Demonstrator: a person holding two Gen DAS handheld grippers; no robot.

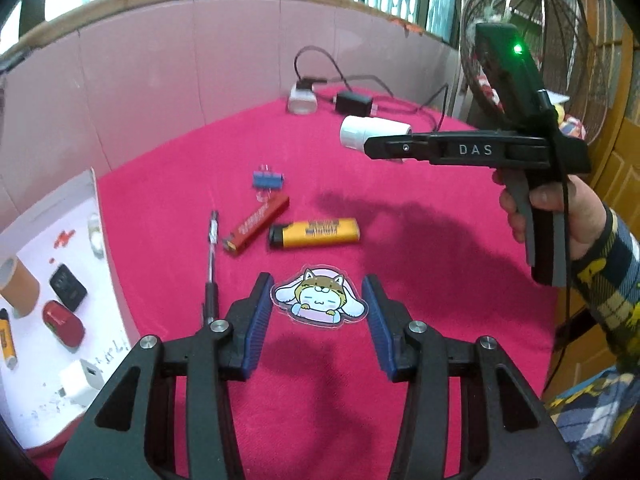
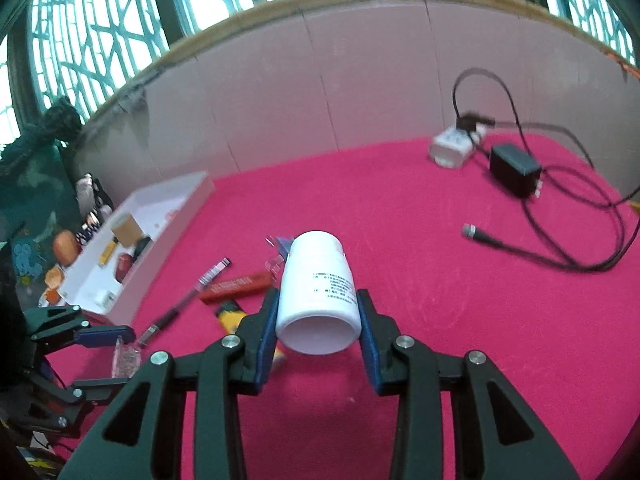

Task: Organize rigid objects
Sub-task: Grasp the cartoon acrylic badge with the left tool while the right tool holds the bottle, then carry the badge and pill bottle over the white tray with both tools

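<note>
While both claws are loaded, I report from the nearest point outward. My left claw is closed narrowly on the charm, a flat clear piece with a cartoon printed on it. The blue pads bear on its two side edges, which I judge the only workable grip on so thin a plate. The right wrist view shows it edge-on in that claw, clear of the cloth. My right claw is clamped across the body of the white bottle. The bottle lies along the fingers with its base towards the camera, and the pads sit on opposite sides of the round wall so it cannot roll out. In the left wrist view it hangs well above the cloth, carried by my right hand. Beyond the charm, four items lie loose and close together on the cloth: pen, yellow lighter, red lighter and blue clip. These are not yet sorted. To the left stands the white box, which already holds a tube, another yellow lighter, a charger and some small dark and red pieces. I judge it the destination for both loads. At the far edge of the cloth rest a white plug and a black adapter with its cable, well apart from the rest and apparently not part of the job.
</note>
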